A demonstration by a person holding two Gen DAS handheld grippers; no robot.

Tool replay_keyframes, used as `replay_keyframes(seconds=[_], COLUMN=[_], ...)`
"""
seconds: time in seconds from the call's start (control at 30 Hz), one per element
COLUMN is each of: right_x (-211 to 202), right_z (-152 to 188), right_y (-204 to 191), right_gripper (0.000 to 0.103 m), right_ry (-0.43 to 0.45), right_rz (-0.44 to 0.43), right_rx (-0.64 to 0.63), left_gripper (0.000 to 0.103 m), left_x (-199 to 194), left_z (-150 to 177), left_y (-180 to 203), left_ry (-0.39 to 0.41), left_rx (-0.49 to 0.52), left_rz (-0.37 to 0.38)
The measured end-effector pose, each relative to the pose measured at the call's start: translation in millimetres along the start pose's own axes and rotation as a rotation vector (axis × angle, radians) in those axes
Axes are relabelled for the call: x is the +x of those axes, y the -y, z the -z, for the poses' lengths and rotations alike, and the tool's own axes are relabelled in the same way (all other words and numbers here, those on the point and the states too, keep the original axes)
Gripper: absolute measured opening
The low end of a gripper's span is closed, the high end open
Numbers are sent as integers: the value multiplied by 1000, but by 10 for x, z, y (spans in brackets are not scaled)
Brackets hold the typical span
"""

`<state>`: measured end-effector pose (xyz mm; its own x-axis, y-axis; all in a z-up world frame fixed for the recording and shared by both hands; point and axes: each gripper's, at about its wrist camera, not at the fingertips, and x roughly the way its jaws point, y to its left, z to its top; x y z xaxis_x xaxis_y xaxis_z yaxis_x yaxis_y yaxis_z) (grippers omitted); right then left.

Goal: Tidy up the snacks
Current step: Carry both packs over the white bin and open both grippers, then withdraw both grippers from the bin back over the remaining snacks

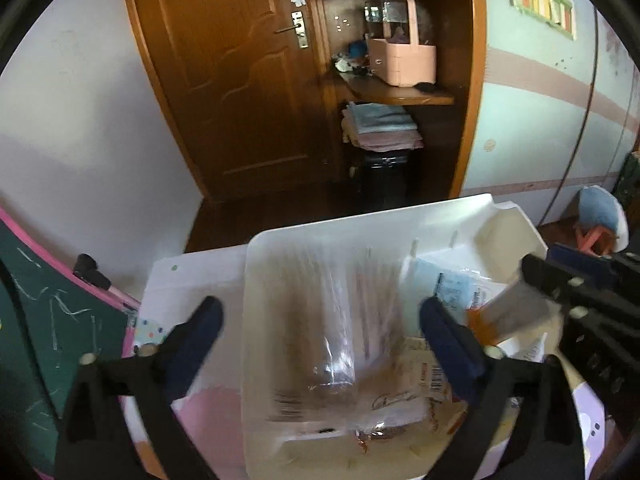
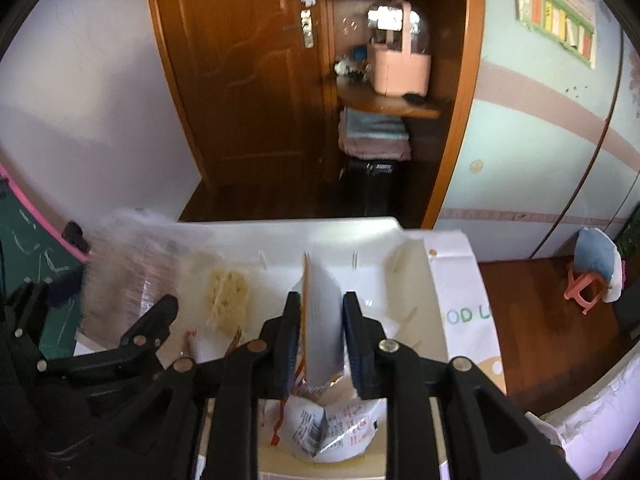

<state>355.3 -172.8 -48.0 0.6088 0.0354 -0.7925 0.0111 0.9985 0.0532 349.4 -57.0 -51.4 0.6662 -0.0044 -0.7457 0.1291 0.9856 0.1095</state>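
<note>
A white plastic organizer bin (image 1: 448,216) with dividers sits on the table. My left gripper (image 1: 320,320) is open above its left compartment, where a clear-wrapped snack pack (image 1: 332,344) lies blurred between the fingers. My right gripper (image 2: 320,320) is shut on a white and orange snack packet (image 2: 322,320) held upright over the bin's (image 2: 320,232) middle compartment. That gripper and packet (image 1: 516,312) show at the right of the left wrist view. More packets (image 2: 332,428) lie under it. A noodle-like snack (image 2: 226,296) lies in the left part of the bin.
The bin rests on a patterned table cover (image 2: 464,312). A green chalkboard with pink rim (image 1: 44,312) stands at left. Behind are a wooden door (image 1: 224,80), shelves with a pink basket (image 1: 400,56), and a small stool (image 2: 588,276) on the floor at right.
</note>
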Motion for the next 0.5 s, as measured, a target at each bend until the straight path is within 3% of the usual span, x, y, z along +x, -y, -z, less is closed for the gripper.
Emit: replay_keyframes(seconds=[0.1,0.17,0.5], right_x=[-13,-44,-377], right_z=[31,53,194], right_y=[-7,7,57], right_gripper=[47,50,51], right_ry=[10,14,22], right_rz=[30,31,-14], right_rx=[-20,-19,-9], left_gripper=[100,100,100], left_x=[22,-4,-441], left_z=[24,45,122], left_y=[-59,-110,-148], left_ry=[-36,-47,8], left_rx=[-20,-41,-43], left_rz=[4,28,48])
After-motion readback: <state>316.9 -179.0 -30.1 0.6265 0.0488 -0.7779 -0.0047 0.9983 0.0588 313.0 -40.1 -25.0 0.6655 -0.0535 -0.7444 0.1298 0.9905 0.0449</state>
